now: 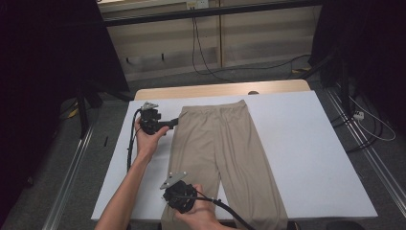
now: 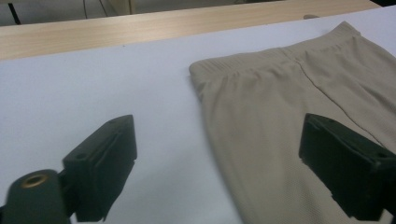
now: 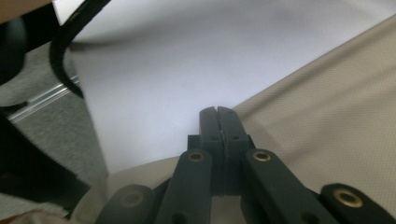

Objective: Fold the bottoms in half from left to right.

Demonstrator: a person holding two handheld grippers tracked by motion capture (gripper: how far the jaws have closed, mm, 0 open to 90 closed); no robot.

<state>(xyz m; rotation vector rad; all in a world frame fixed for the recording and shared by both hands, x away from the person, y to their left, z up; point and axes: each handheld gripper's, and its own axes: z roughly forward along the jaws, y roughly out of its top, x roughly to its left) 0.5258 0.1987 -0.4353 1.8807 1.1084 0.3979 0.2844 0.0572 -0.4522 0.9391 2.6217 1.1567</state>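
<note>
Beige trousers (image 1: 225,153) lay flat on the white counter (image 1: 306,143), their hems cut off below. The left gripper (image 2: 217,154) straddled the waistband's edge, jaws apart. The right gripper (image 3: 217,116) had its jaws together at the leg's edge; whether cloth was pinched was unclear.

From above the near side, the high view looks forward and down over the whole table (image 1: 306,143). The 2 gripper views sit low and close, skimming its white top. All 3 share the beige trousers (image 1: 225,148): one near the waistband, one near a leg's edge
</note>
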